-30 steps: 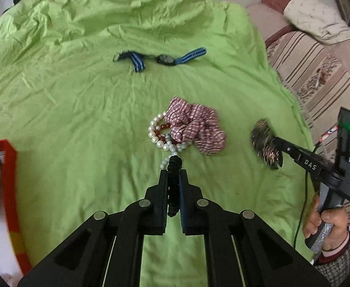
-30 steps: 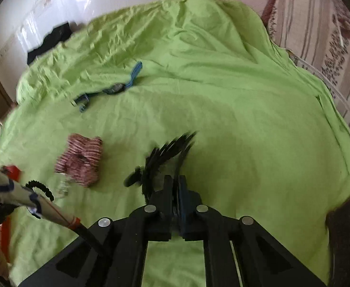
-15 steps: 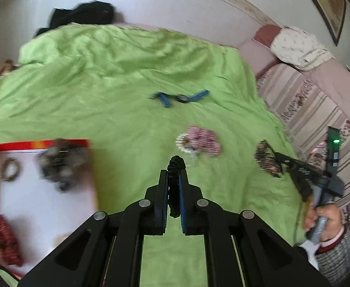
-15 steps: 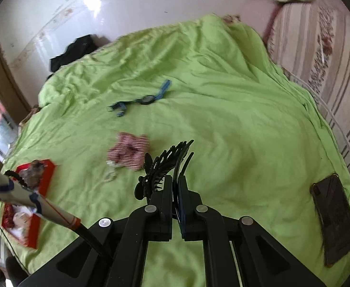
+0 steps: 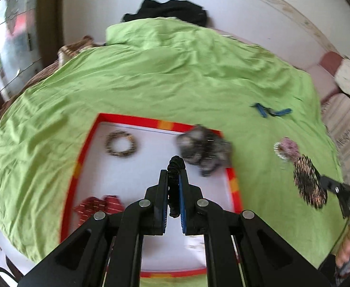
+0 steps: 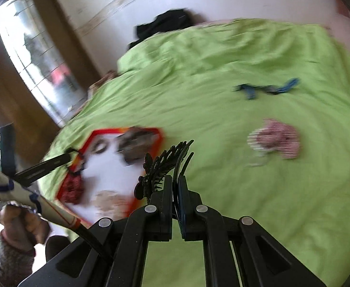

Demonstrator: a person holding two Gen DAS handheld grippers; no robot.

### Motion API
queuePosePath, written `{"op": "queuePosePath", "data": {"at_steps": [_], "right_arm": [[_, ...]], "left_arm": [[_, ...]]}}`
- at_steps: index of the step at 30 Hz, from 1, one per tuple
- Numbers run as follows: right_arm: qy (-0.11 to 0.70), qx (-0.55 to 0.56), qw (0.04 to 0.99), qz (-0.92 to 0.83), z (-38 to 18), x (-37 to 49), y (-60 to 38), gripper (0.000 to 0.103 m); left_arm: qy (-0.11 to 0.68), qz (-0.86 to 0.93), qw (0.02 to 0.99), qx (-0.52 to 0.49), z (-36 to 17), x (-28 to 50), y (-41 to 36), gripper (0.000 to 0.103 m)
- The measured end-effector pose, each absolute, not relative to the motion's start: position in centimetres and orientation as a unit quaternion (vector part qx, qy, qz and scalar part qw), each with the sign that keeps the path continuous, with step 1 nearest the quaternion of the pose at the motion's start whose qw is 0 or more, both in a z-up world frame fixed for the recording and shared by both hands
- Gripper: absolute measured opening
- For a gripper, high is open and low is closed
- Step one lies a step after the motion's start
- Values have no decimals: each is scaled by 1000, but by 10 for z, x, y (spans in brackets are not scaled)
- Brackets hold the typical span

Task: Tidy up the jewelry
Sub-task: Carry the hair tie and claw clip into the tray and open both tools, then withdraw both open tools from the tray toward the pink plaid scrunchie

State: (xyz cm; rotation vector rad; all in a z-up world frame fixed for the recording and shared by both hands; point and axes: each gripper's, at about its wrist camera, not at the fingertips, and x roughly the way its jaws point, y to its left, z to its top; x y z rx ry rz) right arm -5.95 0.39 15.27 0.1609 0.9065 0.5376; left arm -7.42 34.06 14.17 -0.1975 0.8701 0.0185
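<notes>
My left gripper is shut on a black beaded hair tie and holds it over the red-rimmed white tray. In the tray lie a brown beaded bracelet, a grey scrunchie and a red patterned scrunchie. My right gripper is shut on a black hair claw clip, above the green sheet just right of the tray. The clip also shows in the left wrist view. A pink checked scrunchie with a pearl bracelet lies on the sheet.
A blue-strapped watch lies farther back on the green sheet. Black clothing sits at the far edge by the wall. A striped sofa runs along the right. A window is on the left.
Both grippers have swung left toward the tray, each still holding its item. The tray has come under my left gripper. The pink scrunchie and watch now lie off to the right.
</notes>
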Motion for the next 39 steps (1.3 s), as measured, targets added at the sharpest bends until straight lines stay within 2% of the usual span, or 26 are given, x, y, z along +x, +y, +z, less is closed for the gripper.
{"op": "queuePosePath", "data": {"at_steps": [14,26,29,31,34,35,36,38,39], "right_arm": [[467,46,815,341,118,-39,159,5],[488,41,805,334,89,-21,192,6],[486,31,808,332,86,-22,197,8],[480,21,814,326,86,-23,199,9],[472,11,817,330,89,-26,201,12],[468,6,819,331,91,-28,202,18],[465,3,821,332,92,-30,202,29],[455,2,824,337,100,-34,200,41],[452,3,826,338,103,-36,199,43]], "left_arm": [[460,66,876,-129,90,-30,411,8],[459,91,875,-128,75,-34,430,8],[449,90,880,-126,80,-36,428,9],[443,89,884,-123,85,-40,426,12],[429,97,891,-115,97,-48,419,33],[422,101,894,-111,102,-53,416,42],[417,104,896,-108,106,-56,413,45],[406,108,902,-99,117,-66,406,45],[402,111,904,-93,121,-70,402,47]]}}
